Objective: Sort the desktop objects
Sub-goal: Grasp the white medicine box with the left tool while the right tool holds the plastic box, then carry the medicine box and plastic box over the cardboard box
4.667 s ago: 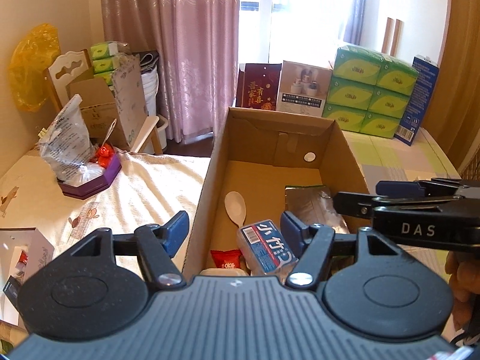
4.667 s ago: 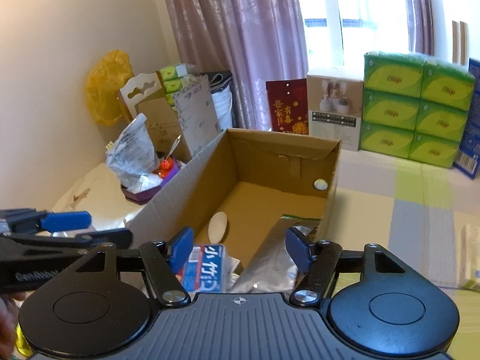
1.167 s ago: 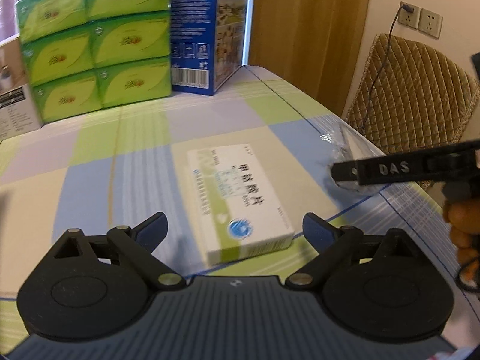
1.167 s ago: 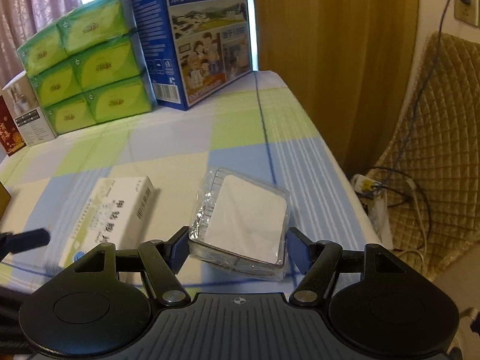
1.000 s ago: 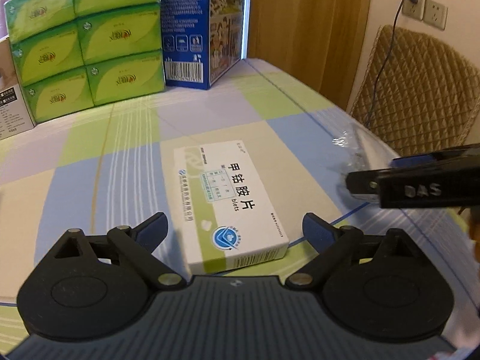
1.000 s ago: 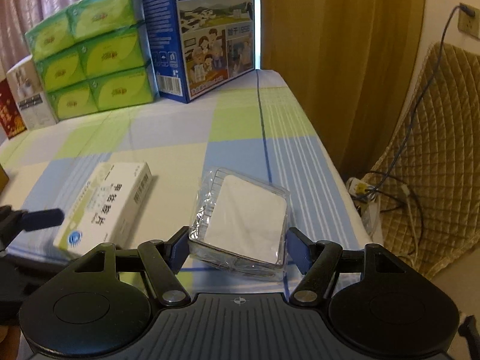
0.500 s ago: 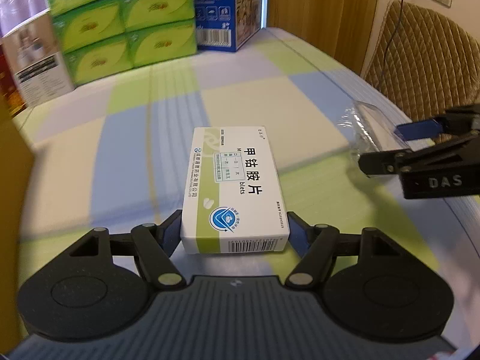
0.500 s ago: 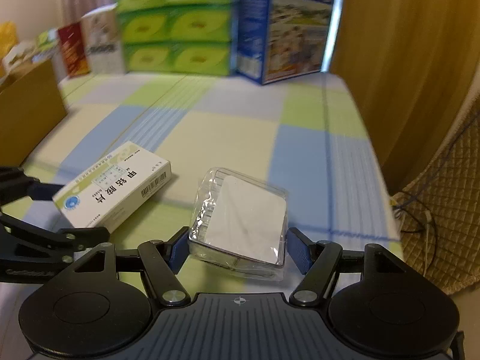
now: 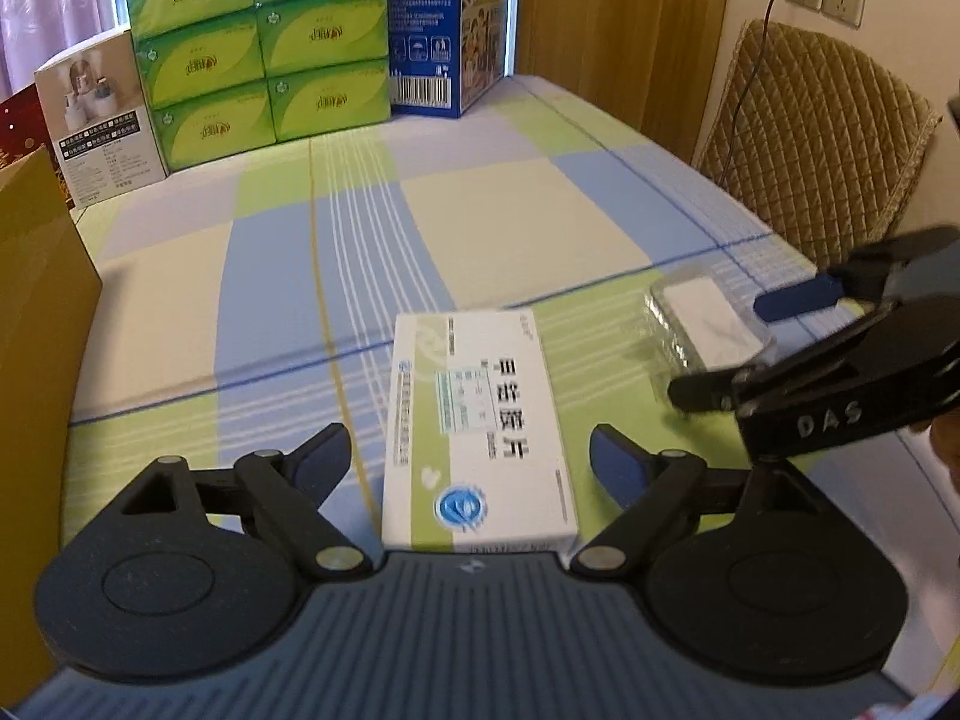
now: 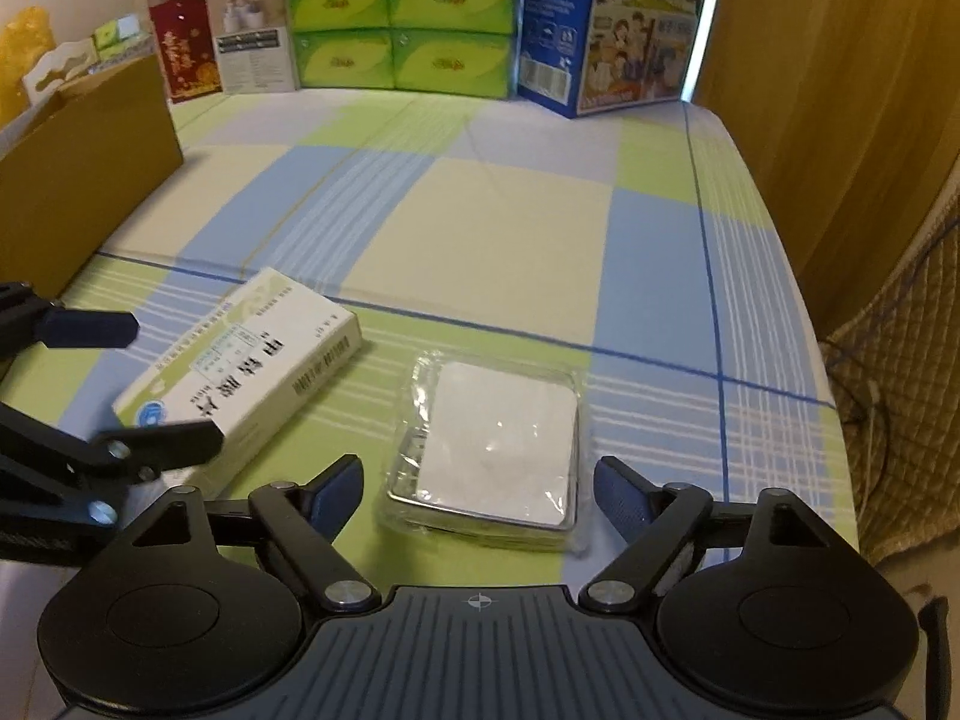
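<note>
A: Left view first. Left claw point(image 9: 465, 459) spread wide, straddling the medicine box point(image 9: 477, 429), flat on the checked counter point(image 9: 372, 222); no contact visible.

B: Right view. Right claw point(image 10: 478, 485) likewise apart, framing the clear packet point(image 10: 495, 453), beside that box. Pick-up step, probably; next: close squarely on each, lift, carry toward the cardboard box point(image 10: 78, 162).

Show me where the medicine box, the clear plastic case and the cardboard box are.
medicine box point(image 9: 477, 414), left wrist view, middle of its printed top face.
clear plastic case point(image 10: 498, 441), right wrist view, white insert under its lid.
cardboard box point(image 10: 78, 168), right wrist view, its outer side wall.
</note>
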`<move>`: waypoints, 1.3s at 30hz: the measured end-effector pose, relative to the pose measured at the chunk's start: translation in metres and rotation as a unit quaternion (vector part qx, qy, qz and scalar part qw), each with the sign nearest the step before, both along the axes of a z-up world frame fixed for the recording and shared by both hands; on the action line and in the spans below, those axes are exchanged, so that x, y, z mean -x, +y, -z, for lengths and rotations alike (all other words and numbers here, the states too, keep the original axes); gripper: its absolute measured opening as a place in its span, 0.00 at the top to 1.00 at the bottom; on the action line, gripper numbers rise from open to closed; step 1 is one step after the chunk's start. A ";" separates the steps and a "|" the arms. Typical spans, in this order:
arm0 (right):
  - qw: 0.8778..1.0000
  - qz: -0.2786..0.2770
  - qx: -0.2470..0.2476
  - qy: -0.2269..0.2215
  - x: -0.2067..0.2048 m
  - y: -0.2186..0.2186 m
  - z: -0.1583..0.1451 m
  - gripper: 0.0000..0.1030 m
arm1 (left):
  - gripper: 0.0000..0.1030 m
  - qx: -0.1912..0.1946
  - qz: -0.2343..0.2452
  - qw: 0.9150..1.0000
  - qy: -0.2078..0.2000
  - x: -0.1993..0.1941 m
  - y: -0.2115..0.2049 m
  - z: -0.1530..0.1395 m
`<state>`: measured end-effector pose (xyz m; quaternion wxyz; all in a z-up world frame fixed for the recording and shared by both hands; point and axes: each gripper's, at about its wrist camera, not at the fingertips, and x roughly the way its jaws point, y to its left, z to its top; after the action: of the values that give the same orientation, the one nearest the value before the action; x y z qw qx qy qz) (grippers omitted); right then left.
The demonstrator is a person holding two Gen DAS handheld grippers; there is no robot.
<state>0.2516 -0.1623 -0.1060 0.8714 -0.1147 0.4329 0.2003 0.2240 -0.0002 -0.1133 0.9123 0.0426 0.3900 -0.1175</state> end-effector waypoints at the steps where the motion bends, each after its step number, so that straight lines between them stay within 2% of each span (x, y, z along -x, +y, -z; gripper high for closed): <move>1: 1.000 0.003 0.001 0.002 -0.002 -0.001 0.001 0.21 | 0.18 0.004 -0.001 1.000 0.002 -0.002 0.001 0.001; 9: 0.999 0.030 -0.024 0.027 -0.010 -0.005 0.006 0.21 | 0.18 0.005 0.006 1.000 0.008 -0.013 -0.004 0.006; 10: 0.999 0.033 -0.019 0.028 -0.011 -0.003 0.007 0.22 | 0.18 0.002 0.008 1.000 0.008 -0.014 -0.006 0.007; 11: 0.999 0.035 -0.015 0.029 -0.011 -0.003 0.007 0.30 | 0.18 -0.001 0.010 1.000 0.008 -0.015 -0.007 0.008; 13: 0.999 0.040 -0.019 0.032 -0.013 -0.004 0.006 0.34 | 0.18 -0.006 0.012 1.000 0.010 -0.017 -0.009 0.011; 16: 0.998 0.053 -0.005 0.021 -0.013 -0.004 0.003 0.35 | 0.18 -0.011 0.014 1.000 0.019 -0.023 -0.011 0.017; 21: 0.998 0.060 -0.016 0.023 -0.015 -0.008 0.000 0.35 | 0.19 -0.026 0.008 0.999 0.029 -0.029 -0.011 0.025; 24: 0.998 0.060 -0.018 0.022 -0.015 -0.007 -0.001 0.35 | 0.23 -0.022 0.001 0.999 0.034 -0.036 -0.008 0.030; 27: 0.998 0.060 -0.023 0.024 -0.015 -0.006 -0.002 0.35 | 0.34 -0.011 -0.005 0.999 0.035 -0.040 -0.004 0.031; 29: 0.998 0.061 -0.025 0.025 -0.014 -0.006 -0.002 0.36 | 0.35 -0.012 -0.006 0.999 0.036 -0.038 -0.004 0.030; 35: 0.997 0.069 -0.040 0.006 -0.001 -0.011 -0.019 0.36 | 0.35 -0.009 -0.017 0.999 0.030 -0.018 0.002 0.012; 39: 0.994 0.087 -0.063 -0.011 0.033 -0.014 -0.039 0.36 | 0.35 -0.009 -0.022 1.000 0.011 0.007 0.007 -0.018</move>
<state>0.2189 -0.1759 -0.0671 0.8956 -0.0234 0.4186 0.1489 0.2170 0.0070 -0.0954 0.9098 0.0406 0.4021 -0.0946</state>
